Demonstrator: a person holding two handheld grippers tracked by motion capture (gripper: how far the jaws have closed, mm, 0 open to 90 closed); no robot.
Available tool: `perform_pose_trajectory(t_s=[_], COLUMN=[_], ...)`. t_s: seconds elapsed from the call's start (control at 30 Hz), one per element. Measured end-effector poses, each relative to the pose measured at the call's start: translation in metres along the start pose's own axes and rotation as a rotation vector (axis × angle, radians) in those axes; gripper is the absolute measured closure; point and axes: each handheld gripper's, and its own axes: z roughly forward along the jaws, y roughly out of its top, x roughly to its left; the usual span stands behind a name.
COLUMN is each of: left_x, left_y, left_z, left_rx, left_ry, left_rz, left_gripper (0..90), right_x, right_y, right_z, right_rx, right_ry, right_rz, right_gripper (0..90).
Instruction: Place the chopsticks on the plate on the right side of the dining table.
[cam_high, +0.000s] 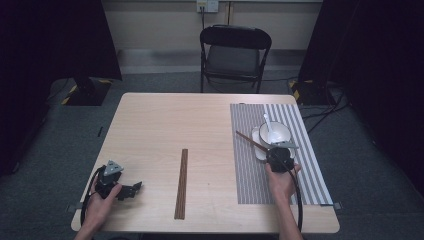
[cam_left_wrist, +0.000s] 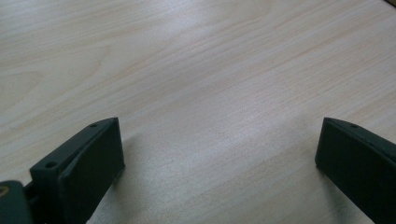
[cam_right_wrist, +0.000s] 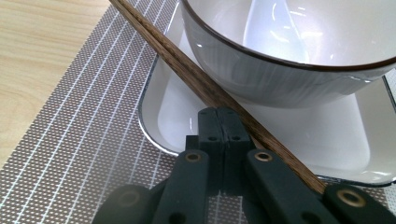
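Note:
A white bowl (cam_high: 274, 132) with a dark rim (cam_right_wrist: 289, 51) holds a white spoon (cam_high: 268, 125) and stands on a white dish (cam_right_wrist: 261, 135) on the striped placemat (cam_high: 250, 170). A brown chopstick (cam_high: 250, 141) slants from the mat up over the dish's rim against the bowl (cam_right_wrist: 187, 70). My right gripper (cam_high: 278, 156) hangs at the dish's near edge, its jaws (cam_right_wrist: 218, 126) pressed together; the chopstick runs along the right jaw's tip, not between the pads. My left gripper (cam_high: 131, 189) rests at the table's front left, open over bare wood (cam_left_wrist: 219, 140).
Another pair of brown chopsticks (cam_high: 181, 184) lies lengthwise in the middle of the wooden table (cam_high: 165, 125). A black folding chair (cam_high: 234, 55) stands beyond the far edge. Cables trail from both grippers off the front edge.

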Motion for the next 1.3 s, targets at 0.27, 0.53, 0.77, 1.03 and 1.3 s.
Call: perform_pose_trajectory(t_s=[0.27,0.53,0.77,1.03,1.3], left_x=[0.0,0.0,0.0,0.0,0.0], left_y=[0.0,0.0,0.0,0.0,0.0], left_z=[0.0,0.0,0.0,0.0,0.0], left_rx=[0.0,0.0,0.0,0.0,0.0], left_ry=[0.0,0.0,0.0,0.0,0.0], left_rz=[-0.001,-0.001,-0.001,-0.001,-0.001], left_gripper=[0.5,0.5,0.5,0.4,0.5], right_x=[-0.003,-0.01,-0.017,-0.022,-0.028], right_y=[-0.002,-0.003,-0.004,-0.005,-0.005], right_z=[-0.002,-0.004,-0.006,-0.007,-0.008], right_rx=[-0.003,-0.001,0.0,0.002,0.007], right_ry=[-0.01,-0.037,-0.052,-0.075,-0.087], right_rz=[0.01,0.003,0.011,0.005,-0.012], right_gripper=[89.7,90.0,90.0,90.0,89.6])
